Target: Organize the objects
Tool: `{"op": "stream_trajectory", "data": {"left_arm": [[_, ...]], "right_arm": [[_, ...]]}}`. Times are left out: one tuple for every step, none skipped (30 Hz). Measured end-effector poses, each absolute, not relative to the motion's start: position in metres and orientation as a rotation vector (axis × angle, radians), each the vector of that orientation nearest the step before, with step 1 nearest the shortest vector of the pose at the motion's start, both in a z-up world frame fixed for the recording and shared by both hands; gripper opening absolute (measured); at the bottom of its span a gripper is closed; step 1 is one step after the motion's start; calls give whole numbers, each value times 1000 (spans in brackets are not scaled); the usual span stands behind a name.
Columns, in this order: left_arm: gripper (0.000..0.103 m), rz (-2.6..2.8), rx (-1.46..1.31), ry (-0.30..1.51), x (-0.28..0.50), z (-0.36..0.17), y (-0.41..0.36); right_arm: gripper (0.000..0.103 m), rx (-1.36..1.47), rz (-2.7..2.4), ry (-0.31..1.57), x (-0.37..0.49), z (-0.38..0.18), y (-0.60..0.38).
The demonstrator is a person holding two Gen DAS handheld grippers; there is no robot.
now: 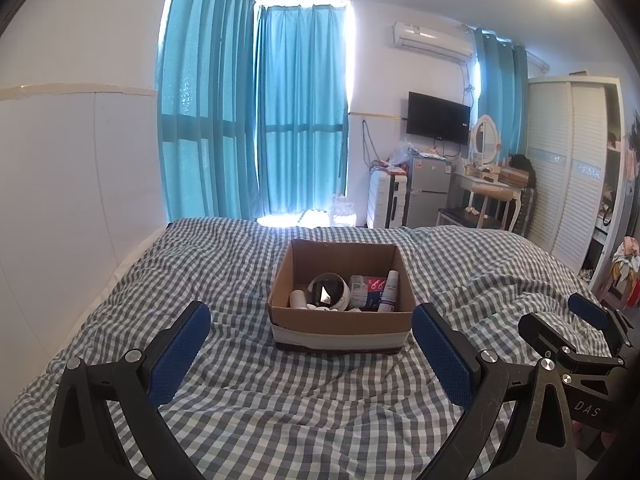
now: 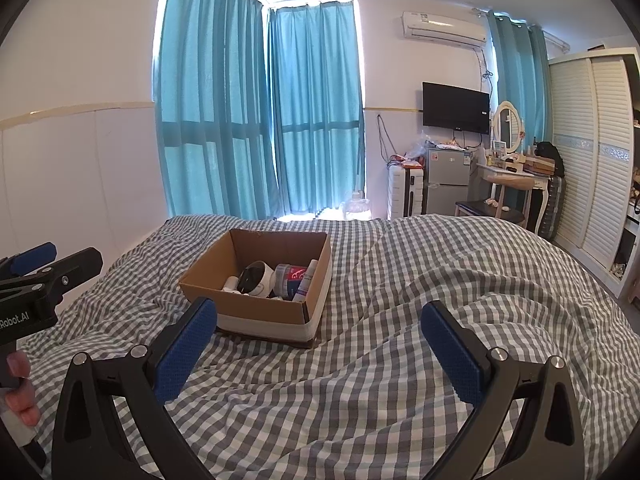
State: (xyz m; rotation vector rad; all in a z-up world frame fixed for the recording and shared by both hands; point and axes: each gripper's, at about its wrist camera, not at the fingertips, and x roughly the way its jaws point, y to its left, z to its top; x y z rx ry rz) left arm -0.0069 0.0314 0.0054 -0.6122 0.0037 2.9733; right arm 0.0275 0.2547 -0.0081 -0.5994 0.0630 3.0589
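Box [image 1: 340, 320] sits on the bed [image 1: 240, 400], its tube [image 1: 389, 292] leaning upright at right; we hold both grippers [image 1: 311, 344] [image 2: 319, 340] wide, empty.

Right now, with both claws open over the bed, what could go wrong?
The cardboard box sits on a soft, wrinkled blanket, so a nudge might tip it. The tube leaning upright inside could topple. The left gripper and right gripper hover close together and might bump.

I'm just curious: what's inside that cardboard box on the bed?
In the cardboard box: a round white device with dark face, a white tube, a clear jar, small white pieces. Anything underneath is hidden.
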Motion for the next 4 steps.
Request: {"op": "stream_trajectory", "data": {"left_arm": [[103,2976,-605,5,-6,5,31],[103,2982,-594,11,-5,5,32],[103,2987,-586,23,-4,4,32],[103,2987,-587,30,-4,5,33]], "right_arm": [[102,-598,3058,62,27,-8,254],[102,-599,3060,62,27,-8,255],[102,-599,3061,63,27,-8,254],[102,-601,3060,63,27,-9,254]]}}
